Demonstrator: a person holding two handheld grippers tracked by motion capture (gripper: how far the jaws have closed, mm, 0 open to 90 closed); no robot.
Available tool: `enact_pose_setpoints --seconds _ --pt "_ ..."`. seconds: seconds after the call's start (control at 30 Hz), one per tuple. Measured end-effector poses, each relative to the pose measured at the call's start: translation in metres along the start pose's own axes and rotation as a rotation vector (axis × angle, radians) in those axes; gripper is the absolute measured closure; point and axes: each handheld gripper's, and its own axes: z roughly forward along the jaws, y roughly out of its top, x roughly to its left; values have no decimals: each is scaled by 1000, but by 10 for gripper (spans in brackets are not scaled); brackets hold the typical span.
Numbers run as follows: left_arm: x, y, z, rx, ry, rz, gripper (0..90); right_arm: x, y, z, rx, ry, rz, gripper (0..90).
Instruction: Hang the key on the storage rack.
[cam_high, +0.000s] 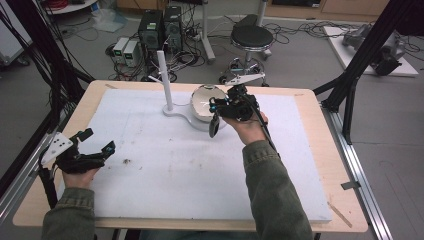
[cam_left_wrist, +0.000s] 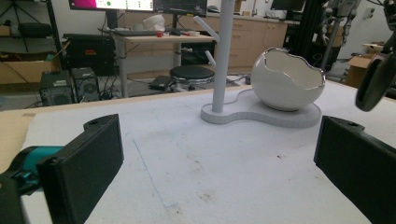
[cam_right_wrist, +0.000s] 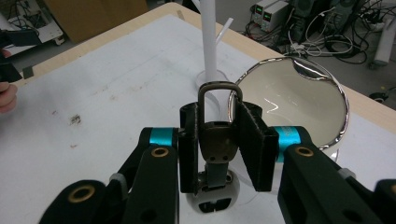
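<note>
A white stand (cam_high: 176, 111) sits at the middle back of the table, with an upright post (cam_high: 164, 80) bearing side pegs and an egg-shaped white bowl (cam_high: 204, 102) with a silver rim. My right gripper (cam_high: 225, 107) hovers just in front of the bowl (cam_right_wrist: 299, 100). This gripper (cam_right_wrist: 219, 121) is shut on a dark bronze-coloured object with a metal loop (cam_right_wrist: 218, 140). A dark oval part of it (cam_high: 214, 125) hangs below the jaws and shows in the left gripper view (cam_left_wrist: 376, 81). My left gripper (cam_high: 92, 142) rests open at the table's left edge, with nothing between its pads (cam_left_wrist: 88, 158).
A white foam board (cam_high: 190, 165) with a few dirty marks covers the wooden table (cam_high: 320, 115). Black frame legs (cam_high: 357, 65) stand at both sides. A stool (cam_high: 251, 40), computer boxes (cam_high: 160, 30) and cables lie on the floor beyond.
</note>
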Motion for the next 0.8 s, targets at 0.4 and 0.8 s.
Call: enact_pose_setpoints --seconds 0.4,0.8 --pt "0 0 -1 -5 1 -5 18 14 33 22 -15 29 -29 701" --pt "2 -1 -3 -14 9 -22 18 31 59 51 -2 56 -72 701"
